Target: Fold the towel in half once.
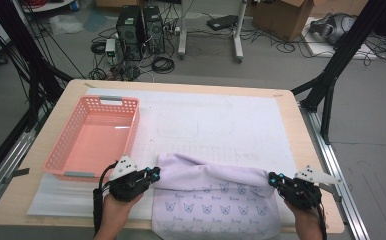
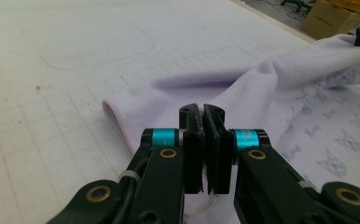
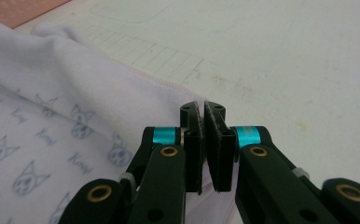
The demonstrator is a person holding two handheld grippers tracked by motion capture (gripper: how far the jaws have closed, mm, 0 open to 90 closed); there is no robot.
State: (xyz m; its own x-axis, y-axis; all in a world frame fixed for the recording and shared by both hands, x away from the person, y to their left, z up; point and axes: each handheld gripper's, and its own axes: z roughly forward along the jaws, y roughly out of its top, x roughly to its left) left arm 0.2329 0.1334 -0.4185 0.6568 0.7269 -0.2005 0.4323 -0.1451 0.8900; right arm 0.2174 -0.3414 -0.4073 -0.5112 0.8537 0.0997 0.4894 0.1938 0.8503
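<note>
I hold the purple cloth [image 1: 216,192] by two corners, one in each gripper. My left gripper [image 1: 154,173] pinches the left corner and its jaws are squeezed tight on the cloth. My right gripper [image 1: 272,176] does the same on the right corner. I hold both corners so the cloth folds over evenly and does not go crooked. The cloth lies at the near edge of the table [image 1: 301,130], partly folded, with little cat faces showing. The pink basket [image 1: 66,145] sits to the left, so I think the cloth goes in there once folded.
</note>
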